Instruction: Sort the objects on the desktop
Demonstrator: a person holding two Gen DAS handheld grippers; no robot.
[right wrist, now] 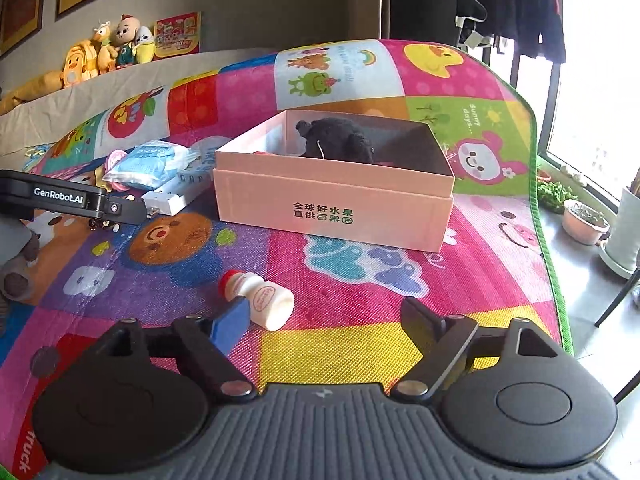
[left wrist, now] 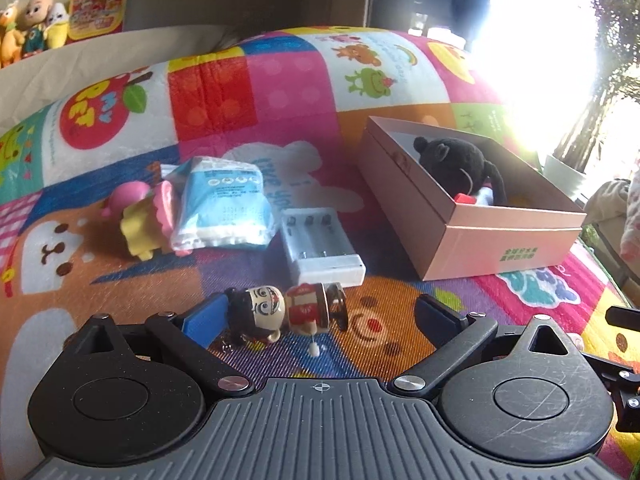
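**Both sets of fingers spread wide over the play mat**

The patchwork play mat (right wrist: 360, 288) fills everything beneath me, bright with cartoon animals and fruit. Far on its right half sits the open pink box (right wrist: 332, 204), green lettering on its near wall, and inside it lies a black plush toy (right wrist: 336, 138) against the far side.

My right gripper (right wrist: 326, 320) has its fingers parted with nothing between the pads. The small white drink bottle (right wrist: 260, 298) with the red cap lies on its side on the mat, just beyond and beside my left finger (right wrist: 228, 326) of that gripper; whether they touch I cannot tell.

My left gripper (left wrist: 320, 320) is likewise open. A little figurine (left wrist: 288, 310) with a painted face and red body lies on its side between the fingers, its head close to the blue left pad (left wrist: 204, 322), the right finger well apart from it.

Farther out on the left, a white battery charger (left wrist: 320, 244) lies near the box's left wall. Just left of it rests a blue-and-white packet (left wrist: 224, 204), overlapping a pink and yellow soft toy (left wrist: 140, 216).

On the far ledge behind the mat stands a row of stuffed dolls (right wrist: 108, 48).
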